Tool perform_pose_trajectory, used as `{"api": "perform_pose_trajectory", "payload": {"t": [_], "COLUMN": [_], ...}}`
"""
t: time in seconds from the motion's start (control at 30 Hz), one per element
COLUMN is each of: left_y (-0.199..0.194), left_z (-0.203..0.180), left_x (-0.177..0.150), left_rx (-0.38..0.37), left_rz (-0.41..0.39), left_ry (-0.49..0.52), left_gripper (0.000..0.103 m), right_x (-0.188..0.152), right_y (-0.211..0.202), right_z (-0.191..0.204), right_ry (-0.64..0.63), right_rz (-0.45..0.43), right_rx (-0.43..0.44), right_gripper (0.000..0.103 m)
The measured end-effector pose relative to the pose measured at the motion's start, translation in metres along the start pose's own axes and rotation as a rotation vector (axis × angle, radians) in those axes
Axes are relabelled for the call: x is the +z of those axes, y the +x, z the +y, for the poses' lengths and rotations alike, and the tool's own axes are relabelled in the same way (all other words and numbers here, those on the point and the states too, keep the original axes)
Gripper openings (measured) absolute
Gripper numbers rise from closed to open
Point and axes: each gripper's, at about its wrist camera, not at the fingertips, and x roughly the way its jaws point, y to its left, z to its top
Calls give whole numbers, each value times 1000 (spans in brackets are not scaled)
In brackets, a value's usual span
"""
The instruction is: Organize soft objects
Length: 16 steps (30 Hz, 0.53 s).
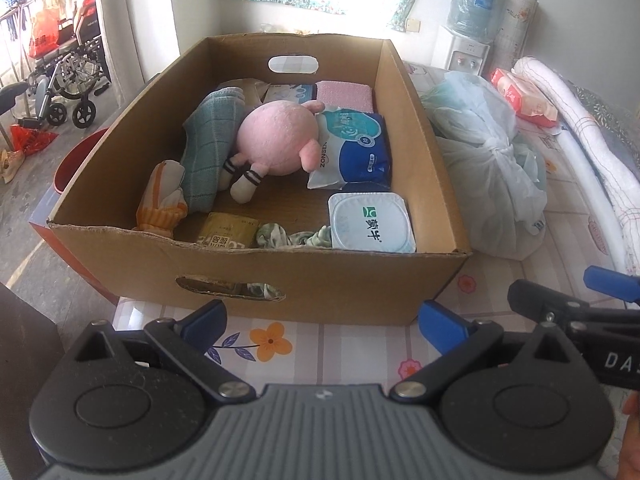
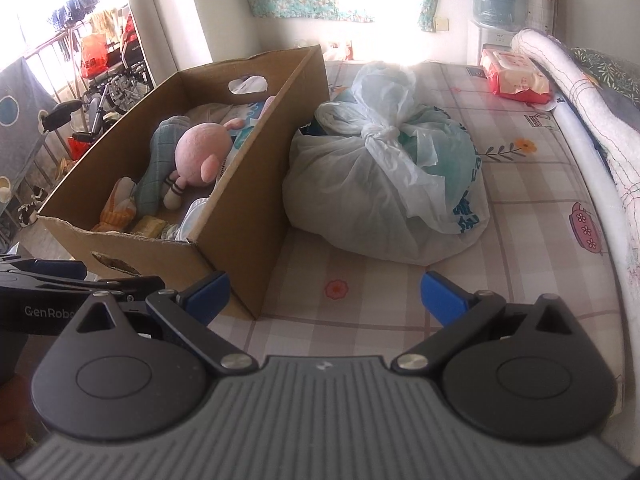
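A cardboard box (image 1: 352,280) stands on the patterned tabletop, also in the right wrist view (image 2: 240,216). Inside lie a pink plush toy (image 1: 276,140), a teal towel (image 1: 208,148), a blue tissue pack (image 1: 352,148), a pink cloth (image 1: 344,94), an orange-and-white glove (image 1: 162,200), a white wipes pack (image 1: 370,222) and a patterned cloth (image 1: 296,236). My left gripper (image 1: 322,320) is open and empty in front of the box's near wall. My right gripper (image 2: 324,290) is open and empty, to the right of the box's near corner.
A tied white plastic bag (image 2: 384,184) sits right of the box. A red tissue pack (image 2: 516,76) and a rolled quilt (image 2: 576,92) lie at the far right. A water dispenser (image 1: 468,28) stands behind. A wheelchair (image 1: 68,76) is on the floor at left.
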Motion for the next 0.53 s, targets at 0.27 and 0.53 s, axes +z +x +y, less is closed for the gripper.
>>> {"api": "perform_pose_trajectory", "payload": {"t": [0.27, 0.53], "left_y": [5, 6], "left_z": [2, 2], "left_x": [0, 0], "left_rx": [-1, -3], "left_rz": [17, 26], "left_ry": [-10, -16], "left_gripper": [102, 102], "right_x": [1, 0], "right_y": [7, 10], "right_z": [0, -1], "right_ry": [1, 7], "right_rz": [20, 30], "right_rx": [5, 6], "right_gripper": [102, 102]}}
